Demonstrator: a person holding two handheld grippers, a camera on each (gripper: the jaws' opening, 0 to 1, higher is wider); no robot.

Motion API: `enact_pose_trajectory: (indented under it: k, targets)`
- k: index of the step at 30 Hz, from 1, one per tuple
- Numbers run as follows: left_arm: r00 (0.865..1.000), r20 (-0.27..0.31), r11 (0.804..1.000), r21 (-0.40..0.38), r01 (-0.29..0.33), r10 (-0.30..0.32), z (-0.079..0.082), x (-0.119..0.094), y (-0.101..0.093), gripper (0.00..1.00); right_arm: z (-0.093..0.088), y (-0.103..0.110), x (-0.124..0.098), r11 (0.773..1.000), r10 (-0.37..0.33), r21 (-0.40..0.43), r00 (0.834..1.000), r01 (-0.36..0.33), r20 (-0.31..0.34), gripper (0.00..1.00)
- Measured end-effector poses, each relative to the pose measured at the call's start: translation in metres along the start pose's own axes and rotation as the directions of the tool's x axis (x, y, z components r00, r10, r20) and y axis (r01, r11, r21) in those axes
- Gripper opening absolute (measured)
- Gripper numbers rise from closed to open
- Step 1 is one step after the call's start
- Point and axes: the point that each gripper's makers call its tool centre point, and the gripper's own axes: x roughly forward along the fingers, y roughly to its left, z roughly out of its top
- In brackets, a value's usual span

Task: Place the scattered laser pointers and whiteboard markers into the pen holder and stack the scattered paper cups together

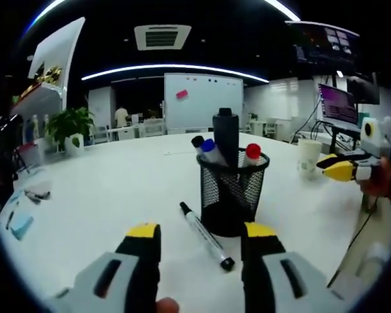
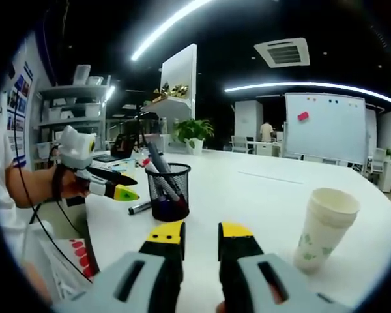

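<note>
In the left gripper view, at 6 o'clock our left gripper (image 1: 199, 240) has its jaws apart and empty, straddling a black-capped whiteboard marker (image 1: 205, 235) that lies flat on the white table (image 1: 117, 189), just beside the mesh pen holder (image 1: 232, 193) at about 1 o'clock from it. The holder already has blue and red capped markers plus a dark laser pointer. The stacked paper cups (image 1: 307, 157) sit at 3 o'clock, with the right gripper (image 1: 339, 168) near them.

In the right gripper view, our right gripper (image 2: 200, 236) has jaws slightly apart, empty, cups (image 2: 326, 227) at 3 o'clock, holder (image 2: 169, 191) at 10 o'clock, left gripper (image 2: 117, 186) beside it. We judge the marker pickup is next: lower squarely, pinch mid-barrel so it won't roll, tilt upright, avoid knocking the holder.
</note>
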Motion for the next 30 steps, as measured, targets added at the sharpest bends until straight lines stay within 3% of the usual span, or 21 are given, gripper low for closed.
enact_pose_trajectory:
  k: [15,30]
  targets:
    - [0.998,-0.053,1.000,0.014,0.026,-0.026,-0.016,0.003,-0.009,0.50,0.005,-0.015,-0.003,0.998,-0.044,0.035,0.999,0.044,0.018,0.19]
    - [0.997,-0.073,0.999,-0.011,0.039,-0.040,-0.028,0.005,-0.010,0.48,-0.001,-0.008,-0.001,0.999,-0.023,0.049,1.000,0.022,0.004,0.19]
